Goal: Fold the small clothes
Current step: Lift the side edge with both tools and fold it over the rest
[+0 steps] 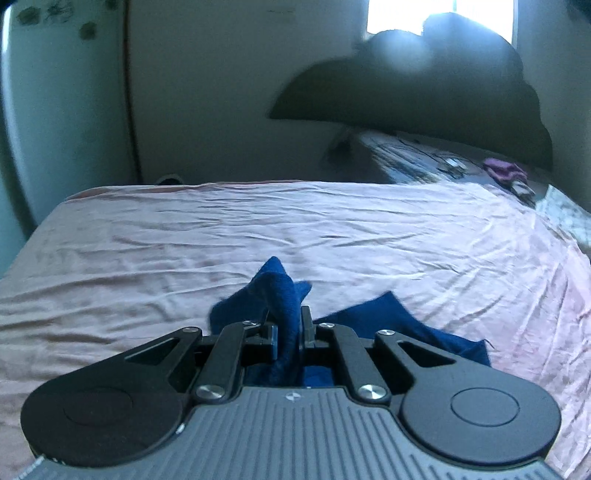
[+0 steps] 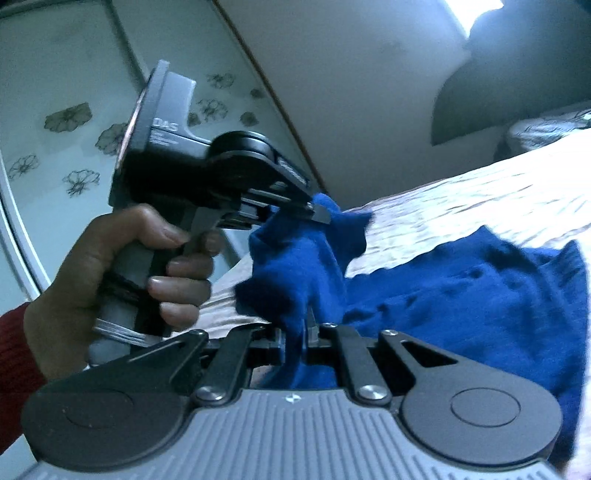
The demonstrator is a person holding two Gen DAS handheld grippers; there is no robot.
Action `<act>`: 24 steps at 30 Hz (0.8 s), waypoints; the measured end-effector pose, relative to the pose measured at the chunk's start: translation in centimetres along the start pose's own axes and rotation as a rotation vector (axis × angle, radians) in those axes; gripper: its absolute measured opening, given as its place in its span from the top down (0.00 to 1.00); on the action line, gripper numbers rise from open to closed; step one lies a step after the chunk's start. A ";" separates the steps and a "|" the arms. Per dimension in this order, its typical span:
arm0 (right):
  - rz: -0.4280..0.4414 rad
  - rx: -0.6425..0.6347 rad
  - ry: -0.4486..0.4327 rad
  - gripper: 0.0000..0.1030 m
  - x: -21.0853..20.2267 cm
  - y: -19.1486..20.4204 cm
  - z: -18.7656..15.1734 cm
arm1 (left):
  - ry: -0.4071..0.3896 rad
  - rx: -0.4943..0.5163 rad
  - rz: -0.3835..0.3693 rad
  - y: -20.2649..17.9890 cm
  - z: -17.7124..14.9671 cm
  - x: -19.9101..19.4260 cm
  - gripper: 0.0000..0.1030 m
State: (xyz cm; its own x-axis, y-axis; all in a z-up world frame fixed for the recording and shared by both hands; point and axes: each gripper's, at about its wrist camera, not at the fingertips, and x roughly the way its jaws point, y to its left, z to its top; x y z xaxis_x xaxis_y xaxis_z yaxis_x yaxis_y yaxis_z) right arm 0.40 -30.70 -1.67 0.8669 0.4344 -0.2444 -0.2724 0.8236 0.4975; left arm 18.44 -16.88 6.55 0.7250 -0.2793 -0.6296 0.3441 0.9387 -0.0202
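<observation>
A small dark blue garment hangs over a bed with a wrinkled pink sheet. My left gripper is shut on a bunched corner of it, and the cloth sticks up past the fingertips. My right gripper is shut on another fold of the blue garment, which spreads to the right. In the right wrist view the left gripper sits close by at upper left, held by a hand, pinching the same cloth.
The pink sheet stretches ahead of both grippers. A dark pillow or headboard stands at the far right below a bright window. A cluttered patterned surface lies beyond the bed. A flowered wardrobe door is at left.
</observation>
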 end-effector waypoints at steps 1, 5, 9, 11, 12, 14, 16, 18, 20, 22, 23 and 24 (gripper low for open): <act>-0.010 0.003 -0.004 0.93 -0.3 -0.4 0.0 | 0.004 0.005 -0.007 -0.7 -0.1 0.4 0.92; -0.048 0.022 -0.007 0.93 -1.2 -2.1 -0.1 | 0.014 0.031 -0.035 -3.4 -0.8 1.8 0.92; -0.072 0.047 -0.008 0.94 -1.9 -3.6 -0.3 | 0.028 0.047 -0.040 -4.9 -1.2 2.8 0.92; -0.082 0.051 -0.012 0.94 -2.1 -4.0 -0.3 | 0.031 0.039 -0.046 -5.4 -0.9 3.3 0.92; -0.087 0.051 -0.017 0.94 -2.3 -4.2 -0.2 | 0.032 0.036 -0.050 -5.7 -0.8 3.4 0.92; -0.099 0.044 -0.026 0.94 -2.4 -4.2 -0.2 | 0.027 0.031 -0.061 -6.2 -0.5 3.6 0.92; -0.112 0.035 -0.036 0.94 -2.9 -4.3 -0.2 | 0.023 0.033 -0.074 -6.8 -0.3 3.6 0.92; -0.125 0.032 -0.043 0.94 -3.2 -4.4 -0.1 | 0.020 0.035 -0.091 -7.6 -0.3 3.7 0.92; -0.140 0.035 -0.049 0.94 -3.6 -4.7 0.0 | 0.022 0.044 -0.107 -8.5 -0.5 3.9 0.92; -0.152 0.040 -0.052 0.94 -4.1 -4.9 -0.3 | 0.022 0.060 -0.118 -9.5 -0.9 4.1 0.92; -0.160 0.045 -0.052 0.94 -4.3 -5.1 -0.4 | 0.023 0.068 -0.122 -10.0 -1.0 4.3 0.92; -0.167 0.050 -0.051 0.94 -4.4 -5.4 -0.3 | 0.025 0.074 -0.126 -10.4 -1.1 4.4 0.92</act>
State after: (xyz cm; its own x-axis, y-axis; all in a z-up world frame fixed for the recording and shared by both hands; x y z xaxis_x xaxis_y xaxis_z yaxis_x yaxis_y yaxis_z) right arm -2.08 -36.95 -3.58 0.9189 0.2729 -0.2849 -0.1027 0.8628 0.4950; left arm 17.36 -27.63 3.13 0.6585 -0.3882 -0.6447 0.4751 0.8789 -0.0439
